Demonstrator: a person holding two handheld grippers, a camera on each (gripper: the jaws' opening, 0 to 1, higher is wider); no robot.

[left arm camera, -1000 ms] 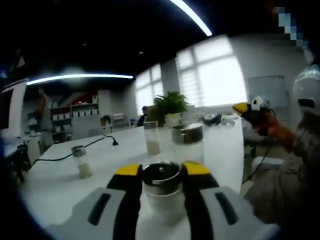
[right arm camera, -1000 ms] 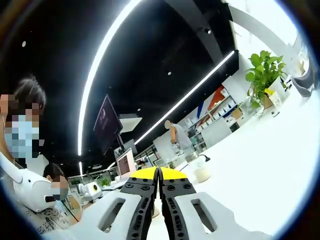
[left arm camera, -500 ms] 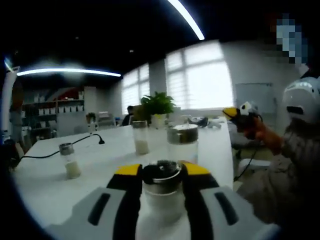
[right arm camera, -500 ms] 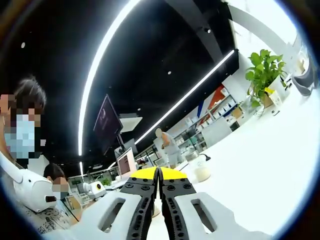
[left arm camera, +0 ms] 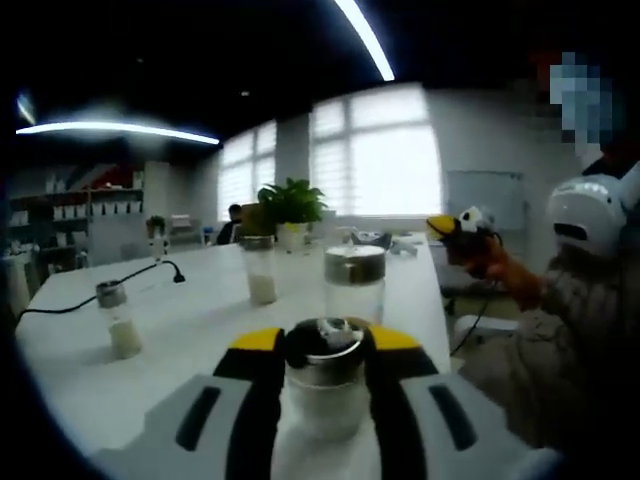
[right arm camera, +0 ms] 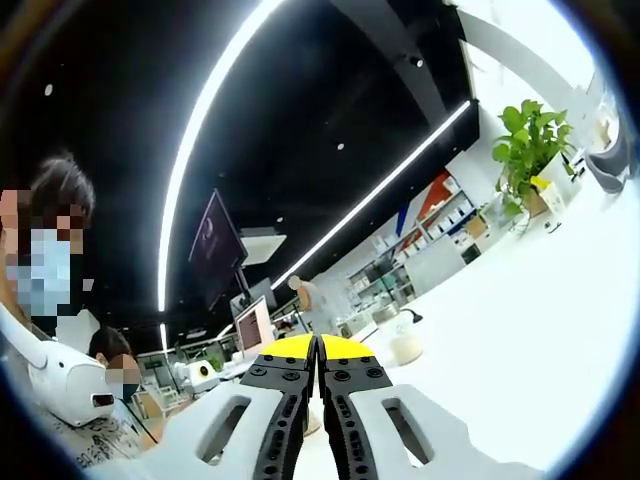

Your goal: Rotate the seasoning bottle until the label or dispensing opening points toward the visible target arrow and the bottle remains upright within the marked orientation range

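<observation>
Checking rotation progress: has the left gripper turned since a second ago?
Yes. The left gripper, shut on the bottle, has swung right: the plant and window slid leftward in its view.

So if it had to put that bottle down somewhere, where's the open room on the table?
Bare white table lies between the small shaker near the black cable and the held bottle in the left gripper. It is crowded straight ahead, where two jars stand before the potted plant.
</observation>
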